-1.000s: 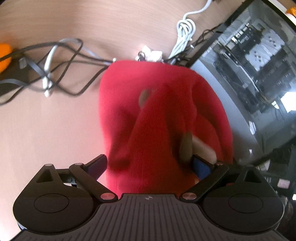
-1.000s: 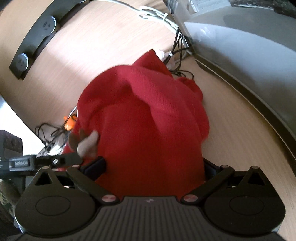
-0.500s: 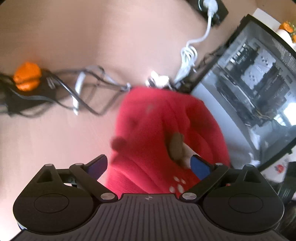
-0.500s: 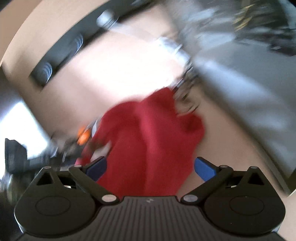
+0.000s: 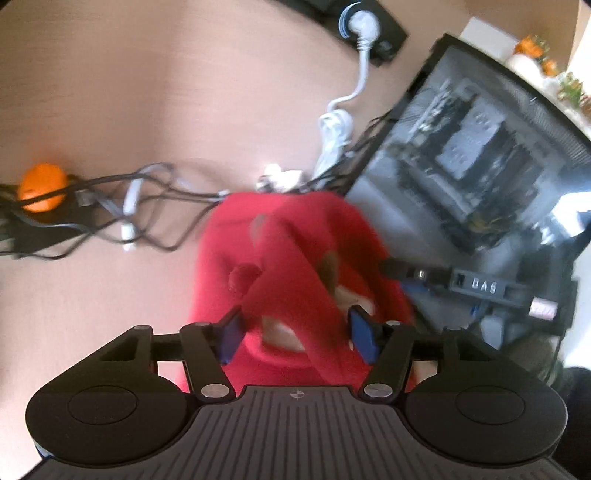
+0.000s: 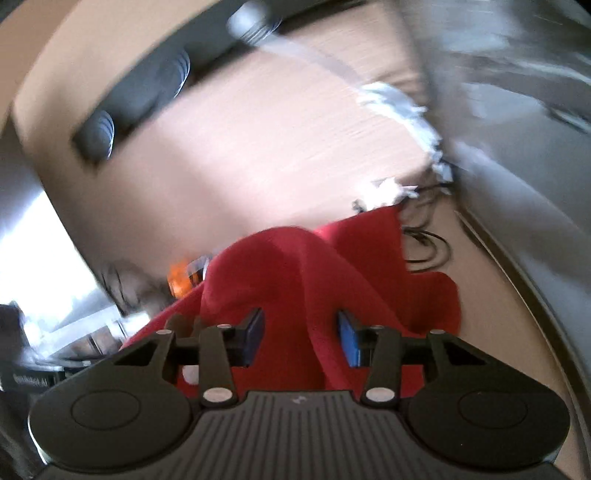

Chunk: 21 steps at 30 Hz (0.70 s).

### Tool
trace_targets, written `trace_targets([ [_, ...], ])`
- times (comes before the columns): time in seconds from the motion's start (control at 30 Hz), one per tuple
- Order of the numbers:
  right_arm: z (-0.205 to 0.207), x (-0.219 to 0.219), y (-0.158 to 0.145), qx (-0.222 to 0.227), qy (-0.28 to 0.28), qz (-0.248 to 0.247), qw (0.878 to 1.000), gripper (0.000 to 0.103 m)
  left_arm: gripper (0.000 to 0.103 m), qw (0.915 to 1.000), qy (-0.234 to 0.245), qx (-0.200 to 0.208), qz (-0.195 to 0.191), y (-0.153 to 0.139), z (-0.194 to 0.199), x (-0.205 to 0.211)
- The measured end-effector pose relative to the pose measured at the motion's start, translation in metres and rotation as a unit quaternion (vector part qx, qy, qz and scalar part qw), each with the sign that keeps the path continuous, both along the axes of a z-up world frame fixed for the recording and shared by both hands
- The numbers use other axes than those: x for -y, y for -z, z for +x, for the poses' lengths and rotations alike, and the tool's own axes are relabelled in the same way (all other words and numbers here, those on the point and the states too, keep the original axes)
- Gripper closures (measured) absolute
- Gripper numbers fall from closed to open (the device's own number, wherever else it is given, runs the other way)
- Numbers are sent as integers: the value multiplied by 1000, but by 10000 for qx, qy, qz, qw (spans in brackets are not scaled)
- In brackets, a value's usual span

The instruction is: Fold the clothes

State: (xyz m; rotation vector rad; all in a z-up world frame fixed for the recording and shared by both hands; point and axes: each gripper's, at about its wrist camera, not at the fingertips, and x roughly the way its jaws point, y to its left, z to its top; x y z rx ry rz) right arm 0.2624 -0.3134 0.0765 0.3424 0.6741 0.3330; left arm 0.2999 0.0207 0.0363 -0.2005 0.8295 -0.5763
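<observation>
Red garment (image 5: 295, 258) is lying bunched on the wooden table (image 5: 147, 92), beside the computer case (image 5: 480, 147). Your left gripper (image 5: 295, 334) has just been closing around a fold; your right gripper (image 6: 301, 338) is pinching a raised ridge.

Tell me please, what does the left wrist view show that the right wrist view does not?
Only the left wrist view shows the glass-sided computer case, the white plug in its socket, and the other gripper's labelled bar.
Only the right wrist view shows the right gripper, its jaws just closed on cloth.
Both show the red garment, the wooden table and tangled cables.
</observation>
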Motion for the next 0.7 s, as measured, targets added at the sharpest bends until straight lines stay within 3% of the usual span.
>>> trace_targets([
  [0.07,9,-22,9,30,-283,-572,9980,58,37,9980,-301,-83,542,12,2,-3],
  [0.17,15,-54,19,254,-664,-1509,9860,57,34,9981,-502,-141,339,11,5,-15],
  [0.27,8,-64,11,471,-1171,-2010,9714,56,27,9981,-507,262,241,-5,4,-16],
  [0.37,11,-63,4,520,-1520,-2172,9628,54,26,9989,-192,437,-10,-14,7,-5],
  [0.47,18,-48,-2,414,-1540,-1867,9694,54,26,9983,136,528,-218,-17,11,7],
  [0.6,25,-21,-20,416,-1143,-969,9878,54,26,9986,449,276,82,9,18,23],
  [0.7,43,-22,-25,446,-1012,-640,9918,53,19,9984,552,39,79,28,25,25],
])
